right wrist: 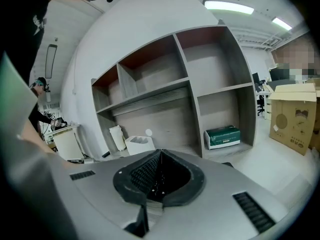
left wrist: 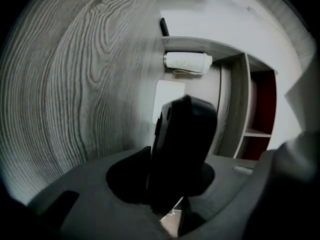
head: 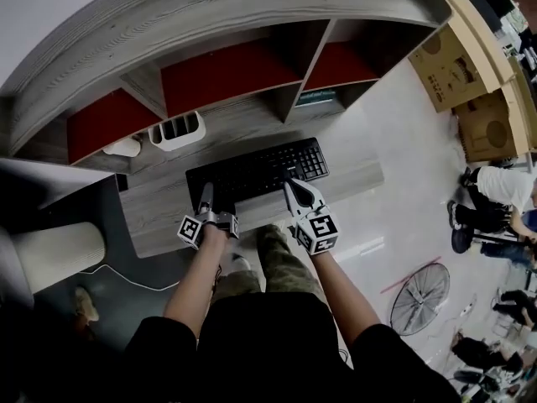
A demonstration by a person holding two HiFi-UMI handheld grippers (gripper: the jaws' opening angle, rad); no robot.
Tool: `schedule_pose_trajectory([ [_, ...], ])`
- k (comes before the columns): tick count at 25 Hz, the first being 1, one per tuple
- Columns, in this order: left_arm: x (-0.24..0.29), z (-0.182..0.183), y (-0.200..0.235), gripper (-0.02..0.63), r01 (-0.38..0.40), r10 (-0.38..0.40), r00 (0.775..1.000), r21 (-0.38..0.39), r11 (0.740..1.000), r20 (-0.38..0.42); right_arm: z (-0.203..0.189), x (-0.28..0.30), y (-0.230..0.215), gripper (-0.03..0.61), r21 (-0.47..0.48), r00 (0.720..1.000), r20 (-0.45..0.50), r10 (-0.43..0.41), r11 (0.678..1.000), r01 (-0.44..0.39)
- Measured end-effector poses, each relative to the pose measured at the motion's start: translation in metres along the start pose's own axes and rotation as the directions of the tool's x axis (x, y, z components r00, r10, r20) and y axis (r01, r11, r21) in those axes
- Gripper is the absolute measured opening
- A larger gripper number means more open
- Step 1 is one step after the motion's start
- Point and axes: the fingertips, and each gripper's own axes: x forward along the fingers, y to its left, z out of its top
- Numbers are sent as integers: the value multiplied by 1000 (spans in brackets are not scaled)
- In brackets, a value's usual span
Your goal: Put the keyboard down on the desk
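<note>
Grey wood-grain worktop fills the head view, with red-backed shelves behind it. We see the black keyboard lying across the middle of the worktop, in front of a white organiser. Our left gripper reaches to the keyboard's near left edge and our right gripper to its near right edge. We cannot tell whether the keyboard rests flat. A fan stands on the floor to the right.

From the left gripper view, the jaws are clamped on the keyboard's dark edge, which stands up between them. The wood grain runs along the left, and a white cylinder lies further off.

From the right gripper view, the ribbed pads meet at their tips and we see nothing between them. Beyond them are the shelves, a green box in the lower right compartment, and a cardboard box at the far right.
</note>
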Motion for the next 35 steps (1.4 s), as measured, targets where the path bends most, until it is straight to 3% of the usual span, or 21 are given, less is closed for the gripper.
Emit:
schedule_pose_trajectory([
  [9, 5, 5, 32, 110, -62, 63, 997, -18, 998, 36, -17, 3, -9, 14, -112, 999, -47, 12, 994, -17],
  [12, -1, 12, 61, 110, -127, 127, 991, -20, 992, 36, -13, 5, -21, 14, -134, 999, -25, -30, 991, 27],
  [16, 1, 6, 53, 110, -157, 157, 987, 5, 988, 16, -11, 3, -39, 13, -161, 996, -15, -90, 983, 86],
  [20, 4, 2, 57, 120, -208, 214, 974, 88, 974, -70, -19, -2, -57, 12, -144, 990, -39, -136, 981, 129],
  [23, 3, -7, 58, 139, -234, 266, 947, 178, 956, -182, -22, -5, -63, 13, -128, 987, -46, -153, 981, 146],
  [28, -4, -20, 63, 170, -253, 311, 907, 224, 941, -285, -21, -6, -64, 13, -128, 986, -63, -154, 981, 145],
  [35, -17, -26, 68, 187, -300, 325, 905, 131, 945, -273, -13, -7, -57, 14, -132, 987, -43, -155, 980, 148],
])
